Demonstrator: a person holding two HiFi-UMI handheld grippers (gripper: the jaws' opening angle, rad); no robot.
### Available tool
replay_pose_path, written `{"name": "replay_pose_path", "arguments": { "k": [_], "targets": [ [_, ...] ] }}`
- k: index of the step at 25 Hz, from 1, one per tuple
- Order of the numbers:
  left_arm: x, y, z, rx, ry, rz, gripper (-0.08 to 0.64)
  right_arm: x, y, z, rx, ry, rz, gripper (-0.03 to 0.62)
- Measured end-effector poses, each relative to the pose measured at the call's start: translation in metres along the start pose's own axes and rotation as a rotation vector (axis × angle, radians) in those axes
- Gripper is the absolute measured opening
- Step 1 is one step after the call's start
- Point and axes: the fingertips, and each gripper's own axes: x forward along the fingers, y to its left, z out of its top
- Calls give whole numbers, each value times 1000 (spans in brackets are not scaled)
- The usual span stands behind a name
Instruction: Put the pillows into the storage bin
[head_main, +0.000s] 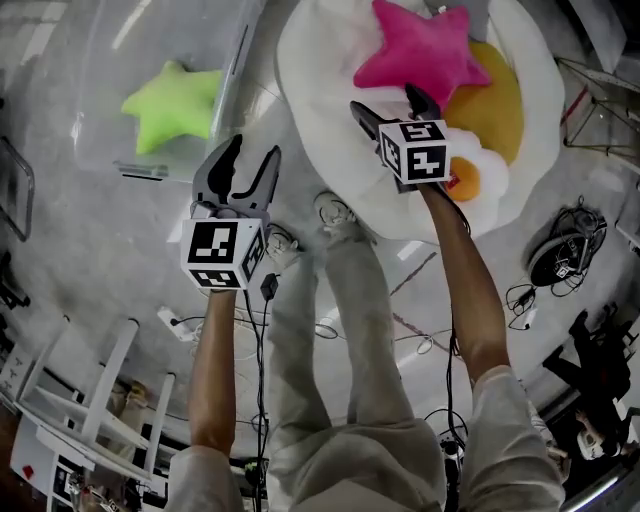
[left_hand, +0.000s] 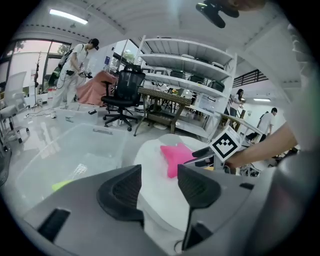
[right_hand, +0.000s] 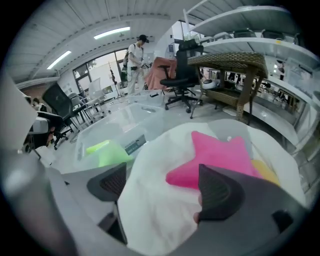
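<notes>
A pink star pillow (head_main: 415, 50) lies on top of a big white fried-egg pillow (head_main: 320, 90) with an orange yolk (head_main: 492, 105). My right gripper (head_main: 390, 108) hovers open just below the pink star, nothing between its jaws; its own view shows the pink star (right_hand: 215, 157) ahead. A green star pillow (head_main: 175, 105) lies inside the clear storage bin (head_main: 100, 60) at the upper left. My left gripper (head_main: 250, 165) stands open and empty between the bin and the egg pillow. In the left gripper view the pink star (left_hand: 175, 156) and the right gripper's marker cube (left_hand: 225, 145) lie ahead.
A smaller egg-shaped pillow (head_main: 475, 175) lies by the right gripper's cube. Cables (head_main: 560, 262) trail on the floor at right, and a white rack (head_main: 90, 400) stands at lower left. My legs and feet (head_main: 335, 215) are between the arms. Office chair, table and shelves (left_hand: 190, 75) stand farther off.
</notes>
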Motion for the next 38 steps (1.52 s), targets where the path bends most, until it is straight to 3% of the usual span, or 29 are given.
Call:
{"name": "replay_pose_path", "arguments": {
  "k": [8, 15, 27, 33, 38],
  "targets": [
    [60, -60, 5, 57, 44, -103, 224, -27, -88, -61, 112, 38, -112, 448],
    [105, -100, 1, 95, 71, -178, 224, -28, -136, -102, 173, 76, -158, 459],
    [167, -109, -38, 97, 92, -237, 224, 42, -179, -177, 171, 246, -167, 488],
    [178, -94, -52, 95, 97, -229, 224, 75, -193, -183, 151, 283, -171, 488],
    [184, -84, -60, 71, 82, -217, 224, 93, -214, -179, 225, 302, -215, 488]
  ]
}}
